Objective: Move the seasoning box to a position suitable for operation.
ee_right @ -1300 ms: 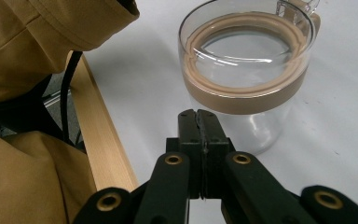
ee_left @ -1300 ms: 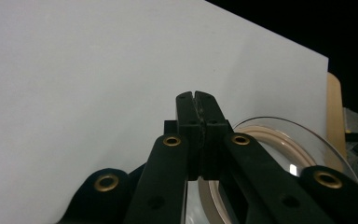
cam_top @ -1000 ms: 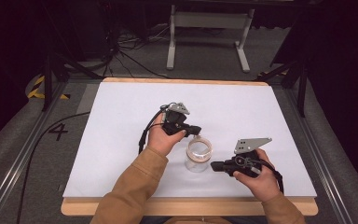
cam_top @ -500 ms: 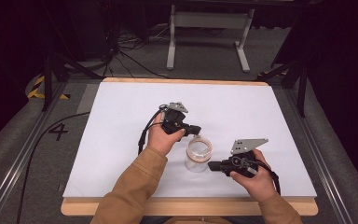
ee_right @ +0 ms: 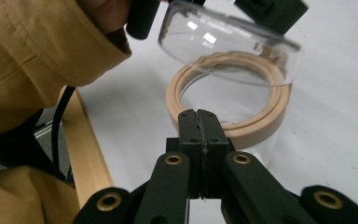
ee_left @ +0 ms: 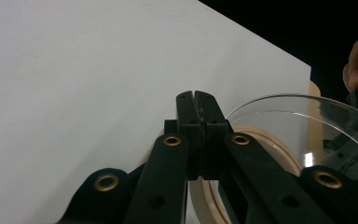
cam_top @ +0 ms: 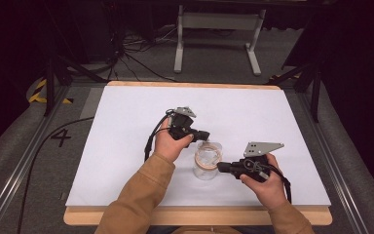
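Sitting on the white worktop [cam_top: 126, 146] between the two grippers is a clear glass jar [cam_top: 207, 163] with a tan rim ring [ee_right: 228, 100]. A clear round lid [ee_right: 228, 44] hangs tilted just above that ring, its far edge next to the left gripper [cam_top: 202, 134]; whether those fingers actually pinch the lid's edge cannot be told. In the left gripper view, the fingers [ee_left: 186, 135] are pressed together, tips meeting with no gap, and the lid's curved edge [ee_left: 303, 116] lies just to their right, with the ring beneath it. The right gripper [cam_top: 221, 167] points at the jar from the opposite side. Its fingers [ee_right: 189, 140] are likewise pressed together, holding nothing, their tips just short of the ring's near edge. A tan sleeve [ee_right: 37, 46] lies left of the right fingers, beyond the worktop's wooden edge [ee_right: 88, 154].
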Motion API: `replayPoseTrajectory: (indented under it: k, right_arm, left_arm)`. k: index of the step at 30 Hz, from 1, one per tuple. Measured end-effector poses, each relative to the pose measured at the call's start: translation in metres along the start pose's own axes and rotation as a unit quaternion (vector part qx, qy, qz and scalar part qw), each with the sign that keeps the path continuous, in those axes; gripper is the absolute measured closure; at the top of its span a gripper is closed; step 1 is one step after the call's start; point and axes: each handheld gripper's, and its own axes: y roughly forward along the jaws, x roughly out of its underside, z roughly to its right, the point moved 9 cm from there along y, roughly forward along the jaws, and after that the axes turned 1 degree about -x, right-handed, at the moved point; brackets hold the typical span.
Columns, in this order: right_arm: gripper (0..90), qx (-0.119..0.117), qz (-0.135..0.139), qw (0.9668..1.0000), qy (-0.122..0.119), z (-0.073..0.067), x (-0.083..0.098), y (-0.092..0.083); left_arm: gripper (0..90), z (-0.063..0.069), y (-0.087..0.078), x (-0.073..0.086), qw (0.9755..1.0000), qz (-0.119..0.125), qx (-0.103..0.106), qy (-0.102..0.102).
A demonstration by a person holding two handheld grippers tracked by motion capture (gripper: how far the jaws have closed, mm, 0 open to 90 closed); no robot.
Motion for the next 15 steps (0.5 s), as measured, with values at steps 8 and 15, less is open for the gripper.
replayPoseTrajectory:
  k: [8,15]
  right_arm:
    - [90.0,0.007,0.018,0.9998,0.004,0.006,-0.005,-0.001]
    - [90.0,0.004,0.025,0.9997,-0.002,0.005,-0.009,0.000]
  left_arm:
    - [90.0,0.000,-0.002,0.001,1.0000,-0.001,0.000,0.004]
    - [90.0,-0.001,-0.011,0.003,0.9998,0.004,-0.020,0.007]
